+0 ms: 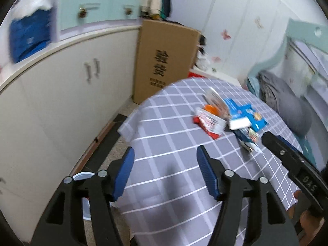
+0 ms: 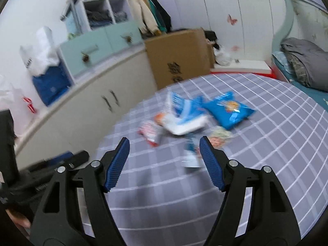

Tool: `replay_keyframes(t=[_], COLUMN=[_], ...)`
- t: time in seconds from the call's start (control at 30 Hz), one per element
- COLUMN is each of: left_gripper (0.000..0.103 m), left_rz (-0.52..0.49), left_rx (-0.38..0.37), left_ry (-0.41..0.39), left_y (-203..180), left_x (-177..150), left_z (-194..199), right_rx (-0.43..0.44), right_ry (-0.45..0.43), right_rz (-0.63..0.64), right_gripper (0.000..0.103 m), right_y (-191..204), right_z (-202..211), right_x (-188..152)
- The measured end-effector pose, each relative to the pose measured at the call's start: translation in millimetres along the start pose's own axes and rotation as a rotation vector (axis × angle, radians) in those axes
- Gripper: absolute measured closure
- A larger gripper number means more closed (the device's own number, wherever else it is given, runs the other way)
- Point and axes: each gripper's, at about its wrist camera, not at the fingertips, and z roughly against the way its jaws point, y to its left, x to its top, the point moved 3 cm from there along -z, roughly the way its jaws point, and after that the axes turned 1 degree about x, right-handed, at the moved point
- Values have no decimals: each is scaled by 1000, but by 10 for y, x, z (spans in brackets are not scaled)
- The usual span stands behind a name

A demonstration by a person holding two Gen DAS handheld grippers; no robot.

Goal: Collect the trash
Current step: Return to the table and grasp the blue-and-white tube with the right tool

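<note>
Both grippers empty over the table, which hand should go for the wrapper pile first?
Right, probably. The right gripper is open with the wrapper pile just ahead of its fingertips. The left gripper faces bare checked cloth, the pile off to its right.

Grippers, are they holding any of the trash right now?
No. The left gripper and right gripper are both open and empty; the pile of crumpled snack wrappers lies untouched on the grey checked tablecloth.

Right wrist view: wrapper pile (image 2: 184, 121) smeared by motion blur, print unreadable. Bucket (image 1: 85, 186) on floor mostly hidden behind left gripper (image 1: 165, 165) arm. Box (image 1: 164, 61) foot hidden by tablecloth (image 1: 164, 184). Bedding (image 1: 287, 104) soft, detail lost.
</note>
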Motion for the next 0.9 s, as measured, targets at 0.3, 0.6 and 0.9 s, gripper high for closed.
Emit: replay_keyframes(t=[0.3, 0.6, 0.9], left_gripper=[41, 41, 71], left_rz=[-73, -181, -221], left_rx=[1, 24, 62], left_ry=[40, 57, 105], left_y=[-409, -798, -925], left_x=[72, 154, 264], left_z=[-367, -701, -1030], right_rx=[28, 78, 87], right_ry=[173, 174, 152], right_rz=[72, 26, -6], right_gripper=[68, 88, 88], right_y=[-252, -484, -552], right_z=[-412, -397, -324], right_x=[30, 2, 12])
